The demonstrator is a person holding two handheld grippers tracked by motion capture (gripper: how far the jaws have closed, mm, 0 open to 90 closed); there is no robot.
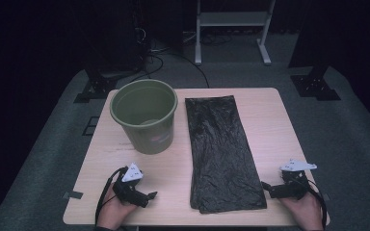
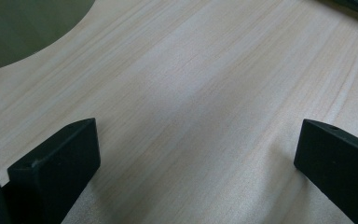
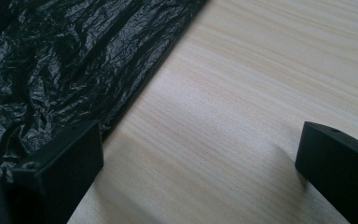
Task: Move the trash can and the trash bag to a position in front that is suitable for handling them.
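Jaws of left gripper (image 2: pixel 193 158) and right gripper (image 3: pixel 200 158) gape wide, empty; black bin bag (image 3: pixel 60 65) lies just beside right's left jaw.

The bag (image 1: pixel 224 154) lies flat along the middle of the table (image 1: pixel 270 120), running from near the far edge almost to the near edge. The bucket (image 1: pixel 144 115) stands upright on the table just left of the bag's far half, close to it but apart. The left hand-held gripper (image 1: pixel 147 197) rests on the table left of the bag's near end and nearer the person than the bucket, with bare table between its jaws. The right hand-held gripper (image 1: pixel 266 186) sits just right of the bag's near end, one jaw beside the bag's edge. Behind the table, beyond the bag's far end, a stand (image 1: pixel 233 29) rests on the floor.
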